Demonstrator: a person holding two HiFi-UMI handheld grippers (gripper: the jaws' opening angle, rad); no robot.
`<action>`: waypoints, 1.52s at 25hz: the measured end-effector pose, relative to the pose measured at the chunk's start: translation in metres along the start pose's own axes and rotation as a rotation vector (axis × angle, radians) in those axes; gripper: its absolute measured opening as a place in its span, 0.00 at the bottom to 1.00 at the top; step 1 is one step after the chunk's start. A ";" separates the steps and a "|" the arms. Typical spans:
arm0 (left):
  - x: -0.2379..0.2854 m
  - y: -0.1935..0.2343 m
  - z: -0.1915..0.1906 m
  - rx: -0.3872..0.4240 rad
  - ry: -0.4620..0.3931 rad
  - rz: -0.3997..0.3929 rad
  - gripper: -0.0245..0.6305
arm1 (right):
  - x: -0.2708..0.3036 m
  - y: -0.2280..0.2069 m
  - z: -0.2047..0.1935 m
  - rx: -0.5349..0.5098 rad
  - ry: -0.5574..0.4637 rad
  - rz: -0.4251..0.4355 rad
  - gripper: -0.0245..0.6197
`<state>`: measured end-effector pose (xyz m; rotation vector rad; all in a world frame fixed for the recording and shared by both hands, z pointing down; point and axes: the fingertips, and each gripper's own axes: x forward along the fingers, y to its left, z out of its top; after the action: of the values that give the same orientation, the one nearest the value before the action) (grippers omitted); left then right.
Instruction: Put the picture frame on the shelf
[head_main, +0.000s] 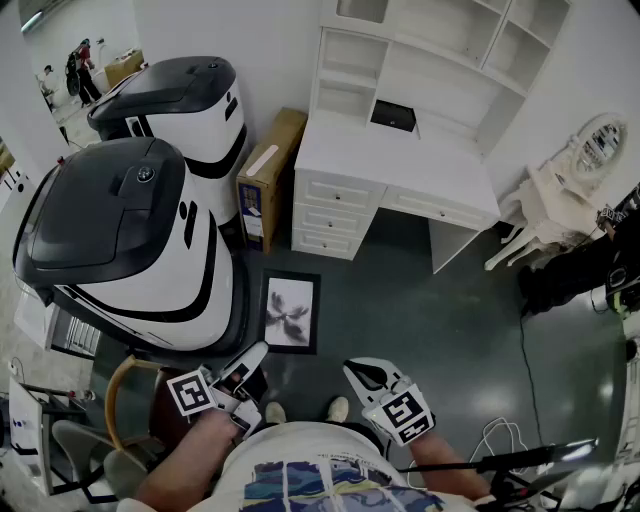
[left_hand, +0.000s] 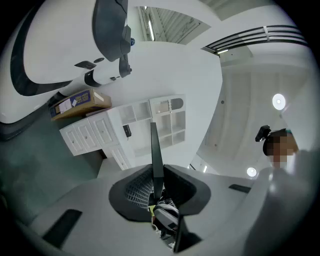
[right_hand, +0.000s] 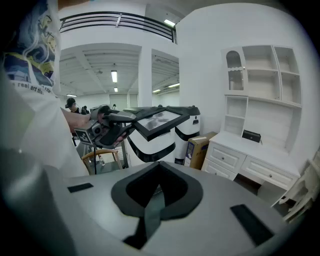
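While the person stood on the dark floor, two white-and-black machines occupied the left side. A cardboard box stood just to their right. The left gripper was clamped on the near edge of the picture frame. It held the frame roughly level in the air, picture side up, well short of the shelf. To its right, the right gripper had its jaws closed together with nothing between them. The shelf stood on the white desk at the far right.
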<state>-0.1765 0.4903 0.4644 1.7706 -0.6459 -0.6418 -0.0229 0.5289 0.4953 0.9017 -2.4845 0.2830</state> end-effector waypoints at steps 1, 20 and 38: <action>-0.002 0.001 0.005 0.003 0.003 -0.001 0.15 | 0.005 0.002 0.004 -0.003 -0.001 -0.003 0.08; 0.043 0.037 0.045 -0.079 0.075 -0.024 0.15 | 0.041 -0.039 0.014 0.056 0.003 -0.093 0.08; 0.265 0.048 0.140 -0.007 0.067 -0.020 0.15 | 0.093 -0.251 0.051 0.108 -0.050 -0.058 0.08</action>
<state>-0.0926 0.1991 0.4451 1.7859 -0.5803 -0.5949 0.0587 0.2695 0.5055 1.0338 -2.5037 0.3822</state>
